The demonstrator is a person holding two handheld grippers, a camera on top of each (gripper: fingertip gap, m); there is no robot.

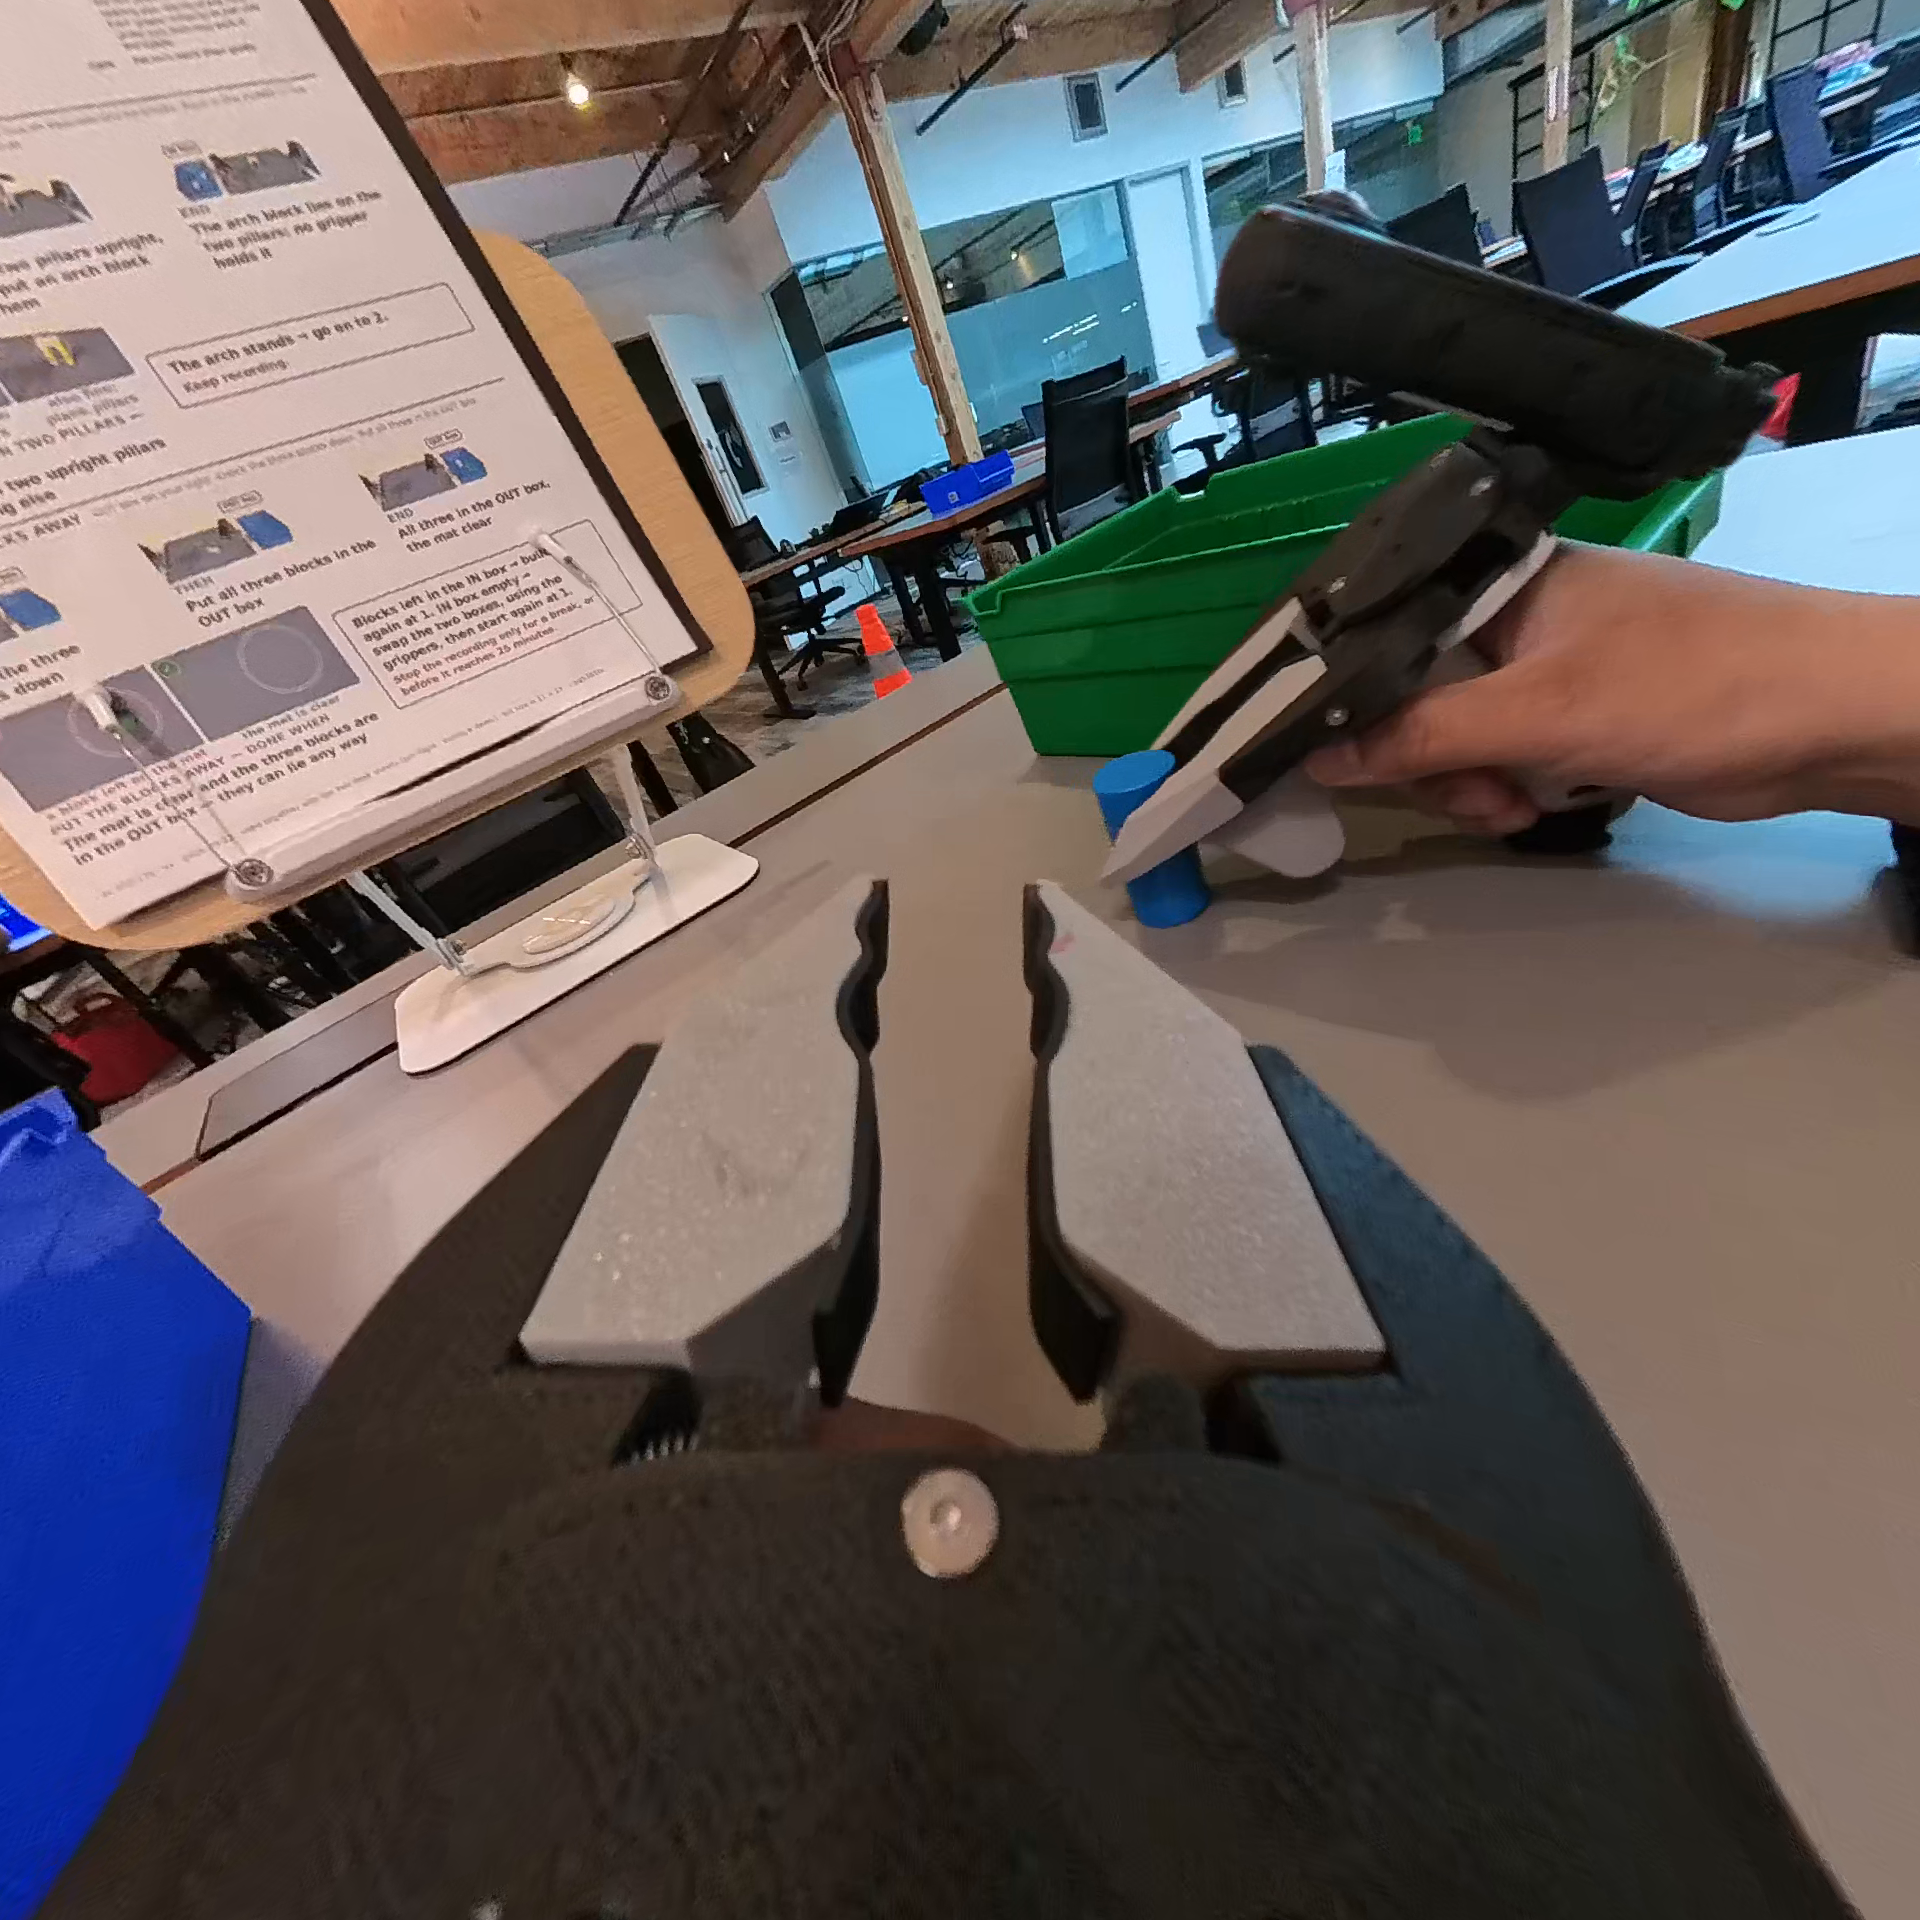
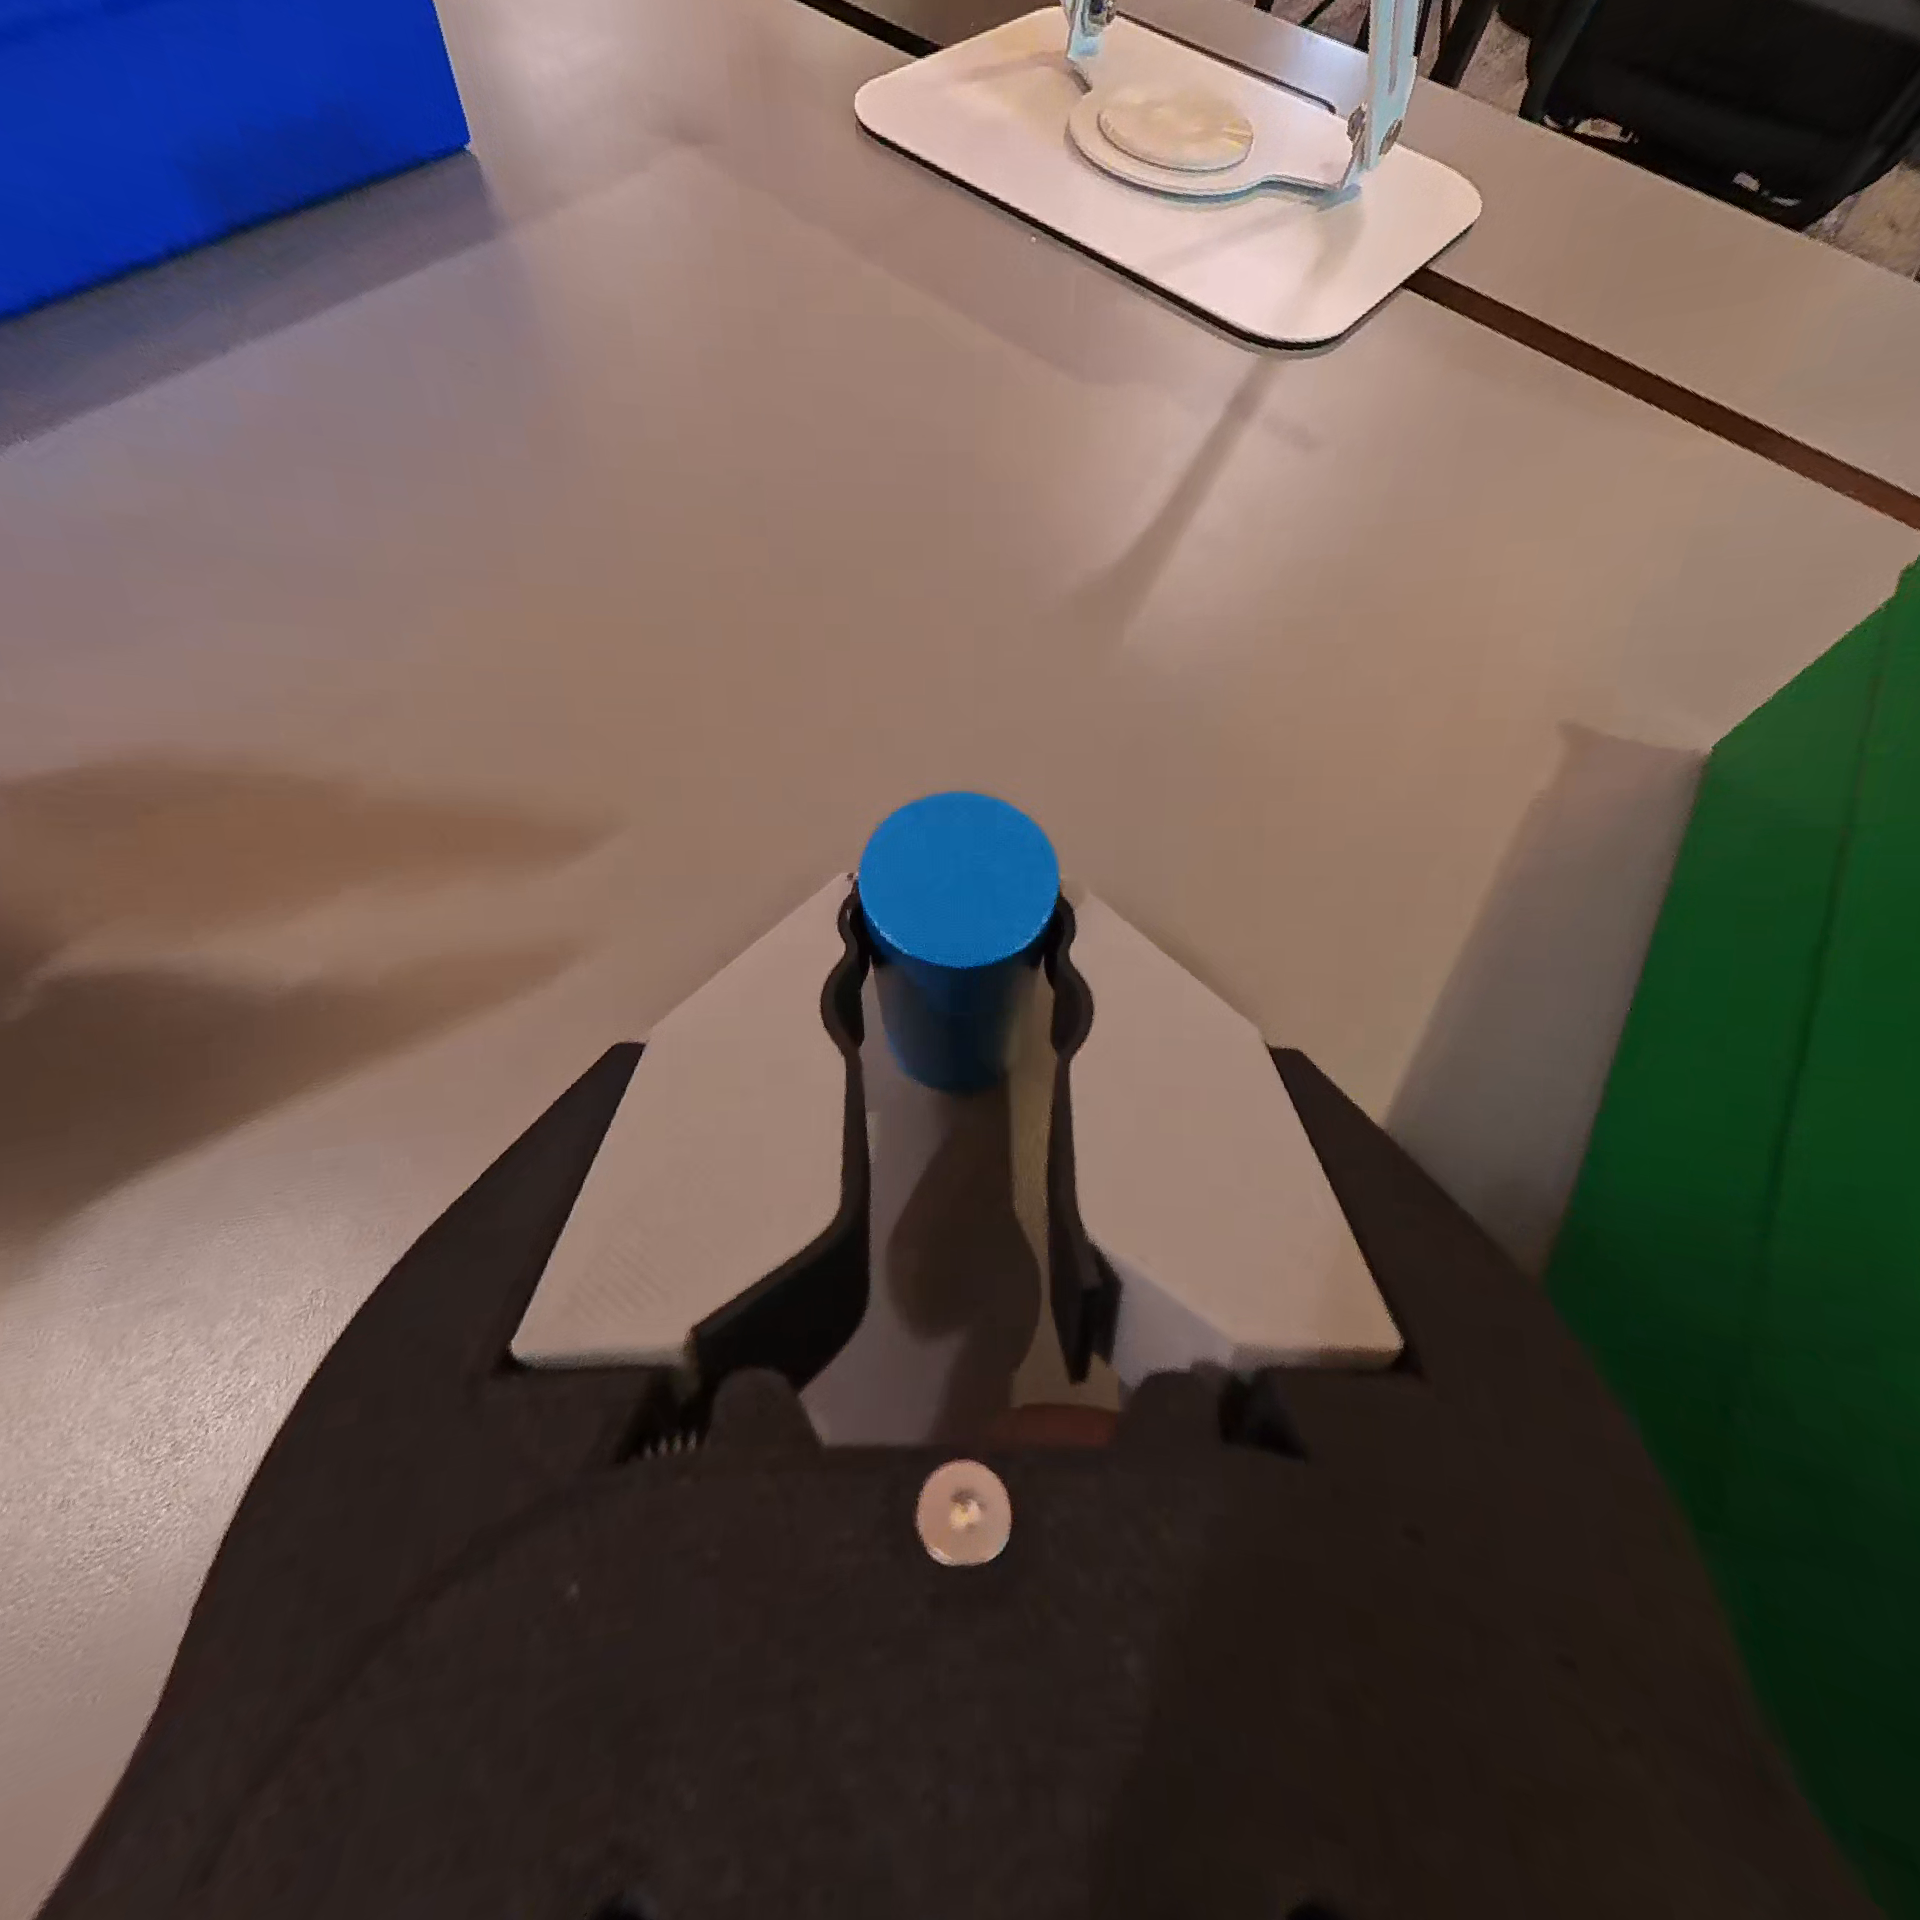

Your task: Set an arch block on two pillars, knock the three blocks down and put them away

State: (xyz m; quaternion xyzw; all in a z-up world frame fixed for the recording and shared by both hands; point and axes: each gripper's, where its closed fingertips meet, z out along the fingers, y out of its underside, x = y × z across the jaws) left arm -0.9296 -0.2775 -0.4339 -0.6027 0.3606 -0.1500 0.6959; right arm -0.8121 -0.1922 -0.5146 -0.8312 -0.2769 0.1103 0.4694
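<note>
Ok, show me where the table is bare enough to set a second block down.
Bare table stretches between the blue bin, the white stand base and the blue cylinder. It is crowded on the right, where the right gripper clamps the cylinder close beside the green bin.

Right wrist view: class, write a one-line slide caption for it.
Right gripper clamps an upright blue cylindrical block on the grey table, beside a green plastic bin.

It was an open-plan office set up as a test space: rows of long desks with black swivel chairs, glass partitions, exposed timber beams, and an instruction sheet propped on the grey counter.
</note>
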